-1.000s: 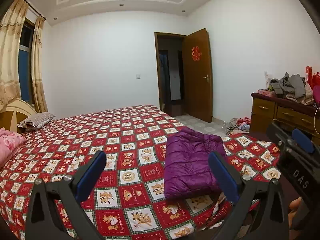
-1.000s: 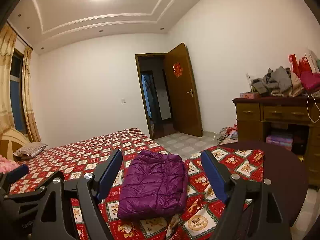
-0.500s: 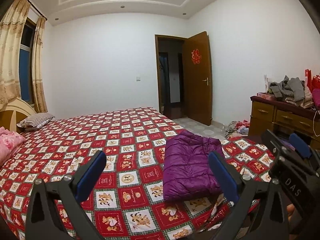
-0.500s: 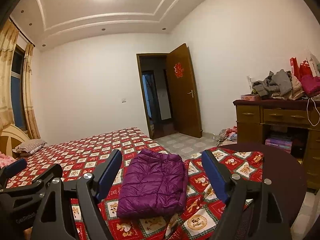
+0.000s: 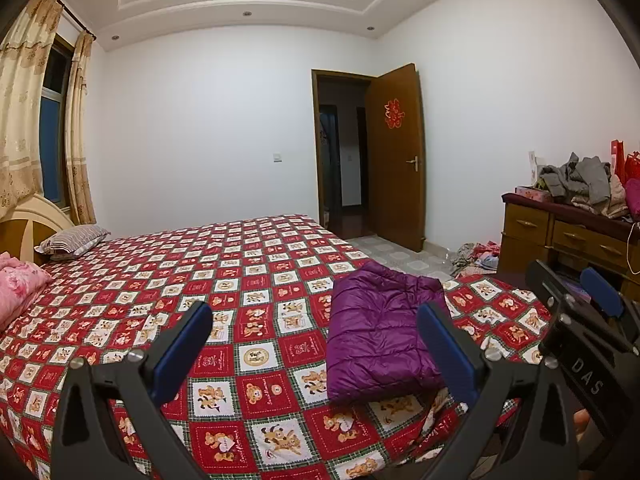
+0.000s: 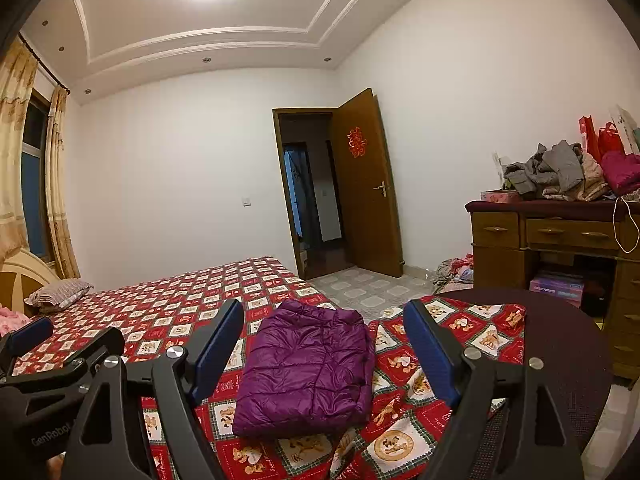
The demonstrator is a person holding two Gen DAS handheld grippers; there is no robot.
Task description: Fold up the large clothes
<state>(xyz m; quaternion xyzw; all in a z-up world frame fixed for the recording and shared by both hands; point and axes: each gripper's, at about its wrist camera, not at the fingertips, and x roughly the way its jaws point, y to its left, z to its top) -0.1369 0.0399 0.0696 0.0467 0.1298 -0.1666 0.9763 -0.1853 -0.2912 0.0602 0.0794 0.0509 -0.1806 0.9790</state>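
Note:
A purple quilted jacket (image 5: 380, 336) lies folded into a compact rectangle on the red patterned bedspread (image 5: 248, 280) near the bed's right corner. It also shows in the right wrist view (image 6: 308, 364). My left gripper (image 5: 316, 344) is open and empty, held back from the bed with the jacket toward its right finger. My right gripper (image 6: 324, 348) is open and empty, with the jacket lying between its fingers further ahead. The right gripper's body shows at the right of the left wrist view (image 5: 584, 340).
A wooden dresser (image 6: 560, 240) piled with clothes (image 6: 560, 172) stands at the right. A dark round surface (image 6: 560, 344) lies under the bedspread corner. Pillows (image 5: 72, 240) sit at the headboard. Clothes lie on the floor (image 5: 476, 256) near the open door (image 5: 396, 156).
Both grippers have tilted slightly downward and drifted back a little. The jacket has not moved. Both grippers stay open.

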